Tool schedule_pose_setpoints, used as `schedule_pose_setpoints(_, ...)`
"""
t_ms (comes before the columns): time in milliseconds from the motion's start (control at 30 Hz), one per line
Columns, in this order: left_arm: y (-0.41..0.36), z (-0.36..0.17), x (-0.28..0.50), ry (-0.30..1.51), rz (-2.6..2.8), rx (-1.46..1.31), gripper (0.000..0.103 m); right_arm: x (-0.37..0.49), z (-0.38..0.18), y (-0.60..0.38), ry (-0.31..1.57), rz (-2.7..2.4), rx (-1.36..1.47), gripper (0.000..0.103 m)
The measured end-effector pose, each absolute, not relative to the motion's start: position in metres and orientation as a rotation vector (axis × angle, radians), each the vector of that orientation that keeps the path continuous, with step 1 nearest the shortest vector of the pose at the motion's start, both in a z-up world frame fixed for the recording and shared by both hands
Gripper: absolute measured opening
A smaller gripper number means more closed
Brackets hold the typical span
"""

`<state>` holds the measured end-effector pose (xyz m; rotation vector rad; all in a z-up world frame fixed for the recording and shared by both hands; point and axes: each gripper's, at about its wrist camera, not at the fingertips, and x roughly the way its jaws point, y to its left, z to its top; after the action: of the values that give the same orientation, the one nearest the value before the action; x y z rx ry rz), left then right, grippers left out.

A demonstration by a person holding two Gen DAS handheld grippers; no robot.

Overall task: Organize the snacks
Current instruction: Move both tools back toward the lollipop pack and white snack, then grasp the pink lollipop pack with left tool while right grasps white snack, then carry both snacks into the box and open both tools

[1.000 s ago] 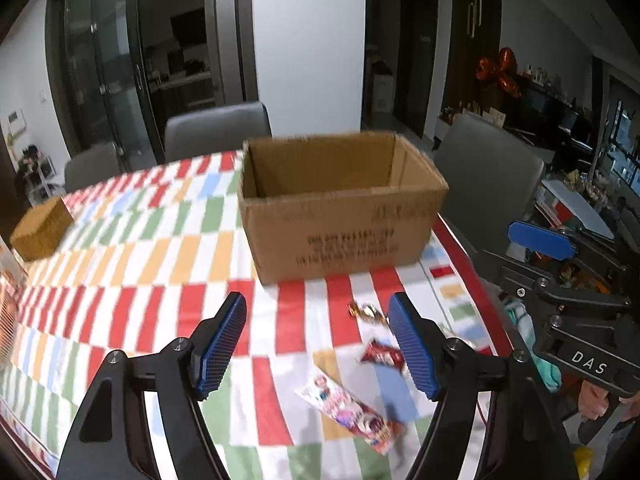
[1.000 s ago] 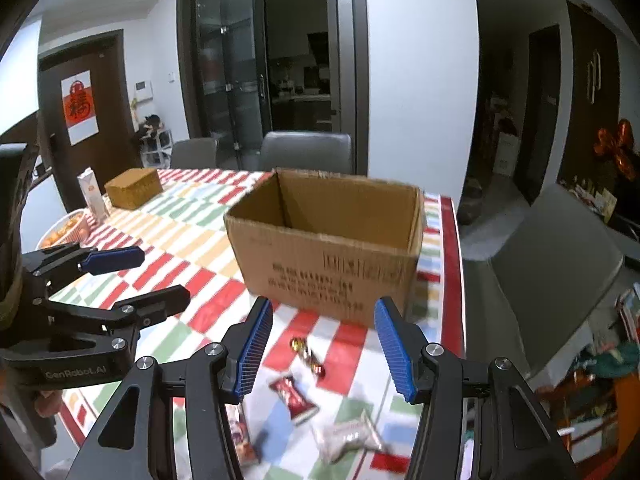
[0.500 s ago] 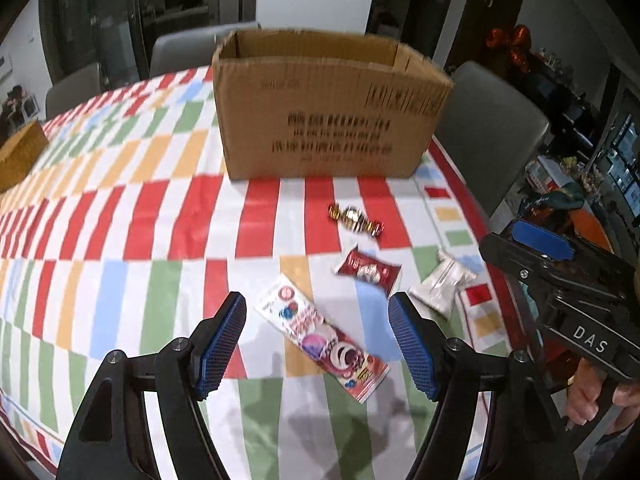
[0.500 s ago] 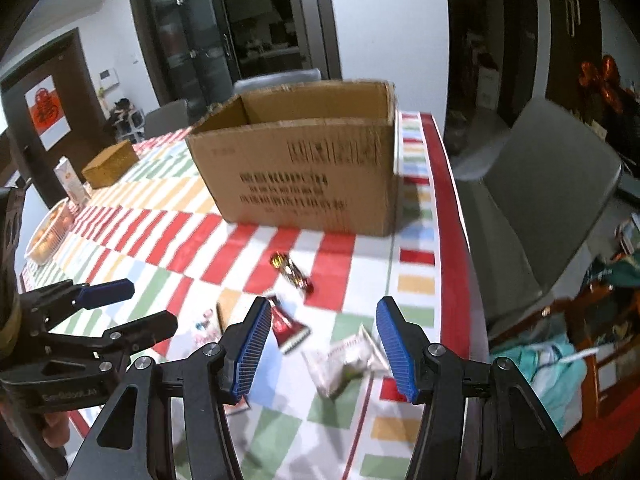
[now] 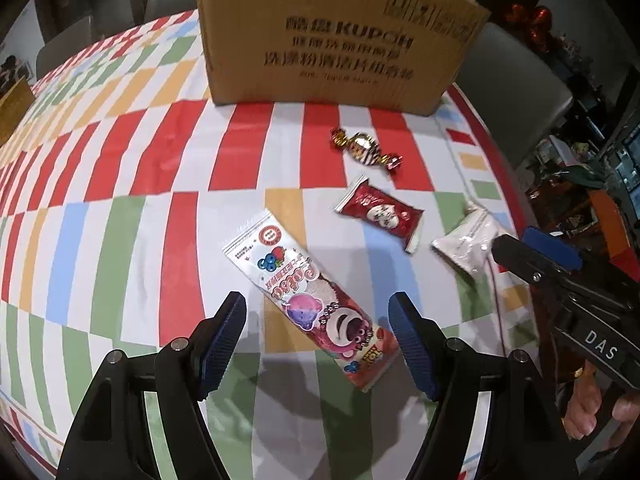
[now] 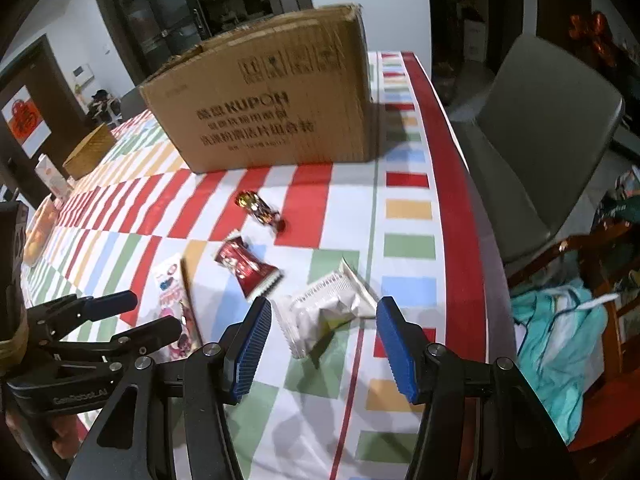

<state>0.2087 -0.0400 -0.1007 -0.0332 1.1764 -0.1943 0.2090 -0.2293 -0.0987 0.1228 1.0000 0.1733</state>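
Note:
Several snacks lie on the striped tablecloth in front of a cardboard box [image 5: 332,36] [image 6: 272,104]. My left gripper [image 5: 318,326] is open, its fingers on either side of a long pink bear-print packet [image 5: 312,300]. My right gripper [image 6: 322,330] is open just above a clear white packet [image 6: 326,312], which also shows in the left wrist view [image 5: 466,246]. A small red packet [image 5: 382,214] [image 6: 246,266] and a gold foil candy [image 5: 366,148] [image 6: 258,206] lie between them and the box. The pink packet [image 6: 176,300] shows in the right wrist view too.
The table's right edge [image 6: 460,184] has a red border, with a grey chair [image 6: 548,128] beyond it. A small woven box [image 6: 90,152] and a carton [image 6: 50,174] stand at the far left. Teal cloth [image 6: 560,332] lies on a wooden chair to the right.
Both grippers have come down and forward toward the snacks. The left now straddles the pink packet, the right hovers over the white packet. Both stay open.

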Motion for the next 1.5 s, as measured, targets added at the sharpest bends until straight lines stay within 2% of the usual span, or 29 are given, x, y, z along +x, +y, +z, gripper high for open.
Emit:
schedule_pose_setpoints(300,-0.042,-0.118,0.217,1.196,-0.128,-0.013,0.073,0.216,-0.123,-0.233,1.052,0.188,0.178,0.056)
schedule_pose_setpoints(433,-0.040,-0.121,0.220,1.195,-0.127,-0.036,0.068,0.222,-0.129,-0.231,1.060,0.213,0.199,0.056)
schedule_pose_setpoints(467,-0.039,-0.121,0.220,1.188,-0.123,-0.032,0.067,0.224,-0.131,-0.229,1.062,0.221,0.204,0.056)
schedule_pose_setpoints(533,-0.038,-0.120,0.220,1.181,-0.121,-0.026,0.055,0.227,-0.133,-0.228,1.064,0.234,0.215,0.056)
schedule_pose_setpoints(600,-0.037,-0.119,0.220,1.174,-0.118,-0.022,0.048,0.229,-0.133,-0.226,1.057,0.239,0.214,0.055)
schedule_pose_setpoints(667,-0.036,-0.119,0.221,1.169,-0.120,-0.019,0.042,0.230,-0.134,-0.224,1.056,0.239,0.205,0.050)
schedule_pose_setpoints(733,-0.037,-0.119,0.220,1.165,-0.128,-0.019,0.035,0.231,-0.134,-0.224,1.057,0.238,0.198,0.040)
schedule_pose_setpoints(833,-0.039,-0.118,0.219,1.158,-0.147,-0.010,0.030,0.231,-0.135,-0.222,1.061,0.238,0.197,0.035)
schedule_pose_setpoints(900,-0.038,-0.118,0.218,1.154,-0.157,-0.015,0.029,0.231,-0.134,-0.222,1.060,0.232,0.191,0.031)
schedule_pose_setpoints(1500,-0.031,-0.075,0.200,1.035,-0.213,-0.028,0.027,0.212,-0.095,-0.212,0.974,0.263,0.161,0.031)
